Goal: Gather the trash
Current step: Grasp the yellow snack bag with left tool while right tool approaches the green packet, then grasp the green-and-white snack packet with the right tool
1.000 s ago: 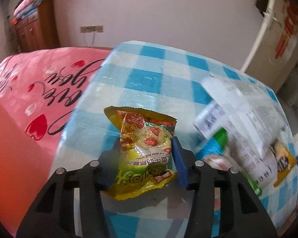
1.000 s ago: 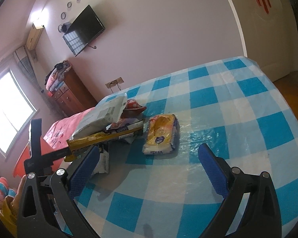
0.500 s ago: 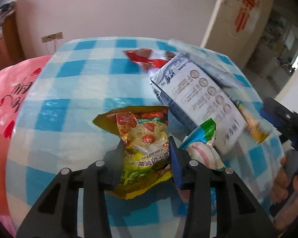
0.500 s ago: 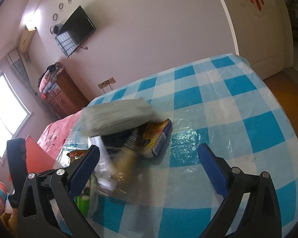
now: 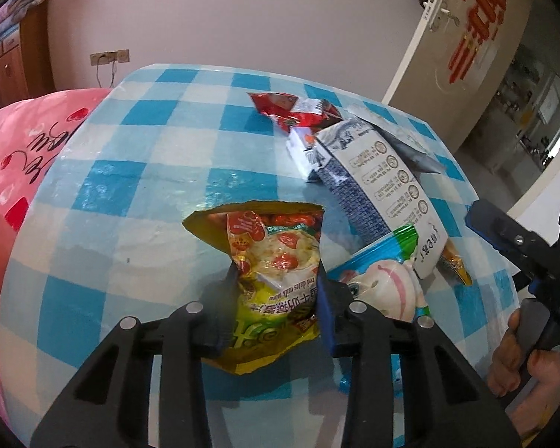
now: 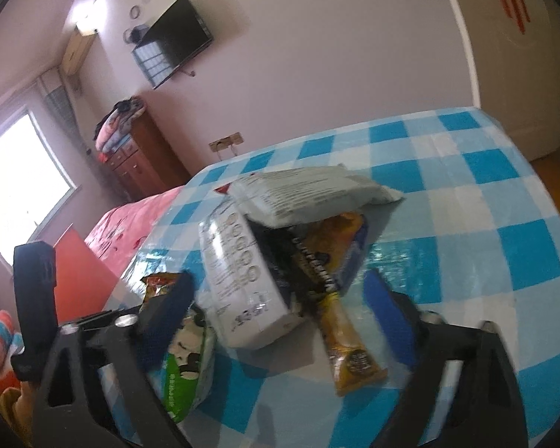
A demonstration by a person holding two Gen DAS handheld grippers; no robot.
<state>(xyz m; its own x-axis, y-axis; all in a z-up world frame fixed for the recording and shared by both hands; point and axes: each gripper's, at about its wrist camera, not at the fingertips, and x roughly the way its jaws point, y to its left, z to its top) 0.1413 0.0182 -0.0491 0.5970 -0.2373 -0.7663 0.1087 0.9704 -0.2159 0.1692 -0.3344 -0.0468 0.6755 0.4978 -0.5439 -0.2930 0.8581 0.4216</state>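
The left hand-held gripper (image 5: 276, 298) pinches the yellow snack bag (image 5: 270, 280) by its crinkly film, so it may slip out. The right hand-held gripper (image 6: 280, 298) gapes wide over the white carton (image 6: 242, 283) and could knock the pile off the counter (image 6: 504, 224)

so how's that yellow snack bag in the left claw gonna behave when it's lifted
The yellow snack bag looks crinkled and torn open at the top, so it is probably light and floppy. The left claw pinches it low down, so the top may droop. Its glossy film could slip a little.

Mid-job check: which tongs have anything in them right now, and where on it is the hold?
The left tongs are shut on the yellow snack wrapper, pinching its lower half. The right tongs are open and hold nothing.
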